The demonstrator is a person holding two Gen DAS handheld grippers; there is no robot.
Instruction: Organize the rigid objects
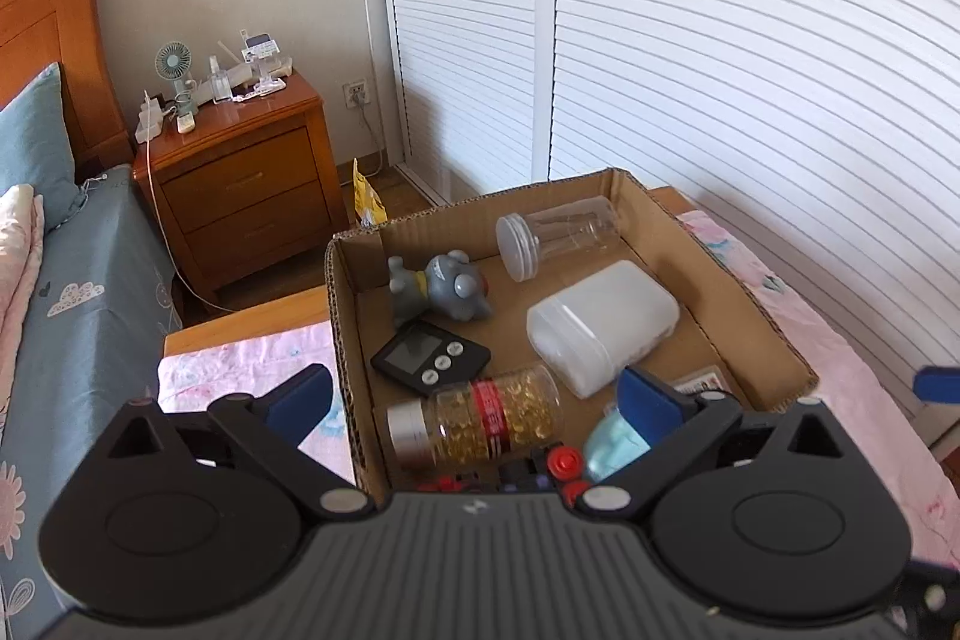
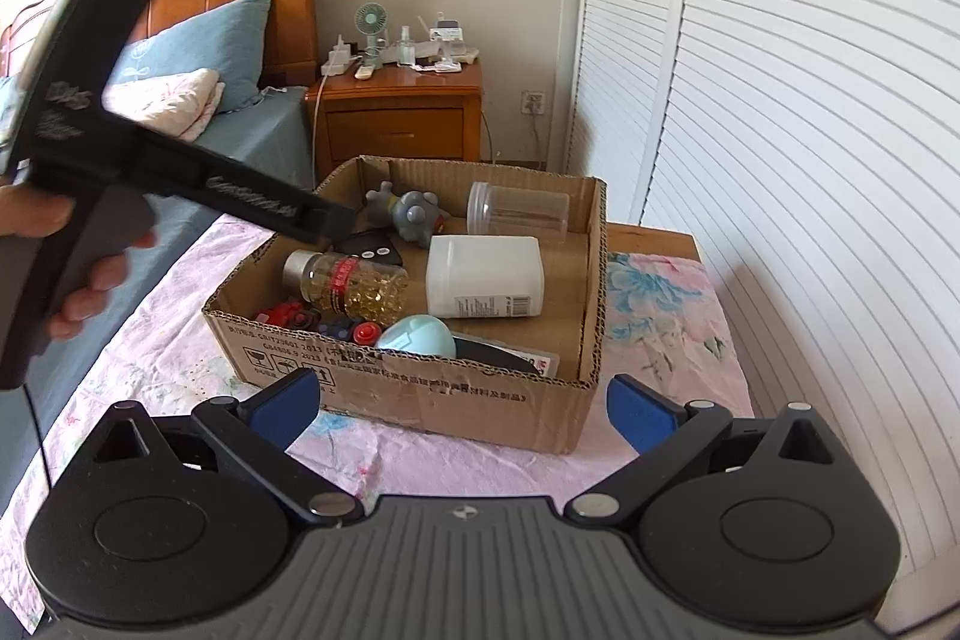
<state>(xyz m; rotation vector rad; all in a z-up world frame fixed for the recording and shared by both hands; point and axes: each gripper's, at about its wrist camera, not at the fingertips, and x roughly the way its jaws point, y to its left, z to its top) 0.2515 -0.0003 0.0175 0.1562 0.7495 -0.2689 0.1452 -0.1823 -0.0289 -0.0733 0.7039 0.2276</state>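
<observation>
Both tools gape empty: left tool [image 1: 474, 400] over cardboard box [image 1: 744, 280], right tool [image 2: 462, 409] before it.

Ahead of the right tongs [image 2: 462, 409], the box [image 2: 456, 394] front wall blocks a level approach; entry is left from above. Inside, bare floor is found only at the far right, behind the white jar [image 2: 486, 274]. The left tongs [image 2: 336, 220] overhang the left wall.
</observation>
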